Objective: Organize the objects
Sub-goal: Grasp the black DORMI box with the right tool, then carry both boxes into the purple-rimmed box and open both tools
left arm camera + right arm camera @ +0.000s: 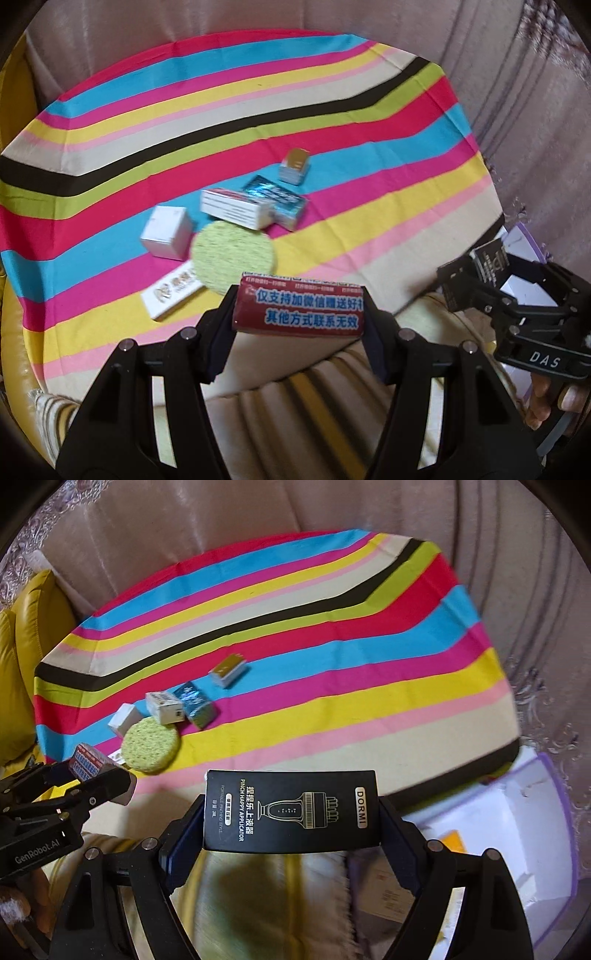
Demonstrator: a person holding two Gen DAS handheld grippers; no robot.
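Nearest your left wrist camera, your left gripper (299,314) is clamping a dark red box (300,308) with white and blue Chinese print, both pads pressing on its short ends. Nearest your right wrist camera, your right gripper (291,812) is gripping a black DORMI applicator box (291,810) the same way, jaws standing wide across its length. You are holding both boxes in the air off the near edge of the striped cloth (369,155).

Edges: the cloth's far and right borders are meeting a pale brown backing. A yellow cushion (22,657) is sitting at the left. A purple-rimmed bin (554,812) with white and orange contents is sitting past the cloth's near right corner (its depth cannot be judged).

Open room: the right half and far bands of the cloth are lying bare; the items are clustering left of centre, towards the near side.

Count on the cloth:
- One round green sponge (234,256), overlapping one long white box with gold print (173,295).
- One white cube box (166,230), just beside the sponge.
- One white flat box (236,206), leaning on one shiny blue box (284,201).
- One small gold-topped box (294,166), standing apart behind them.

Six items are lying there, two more are in your grippers.
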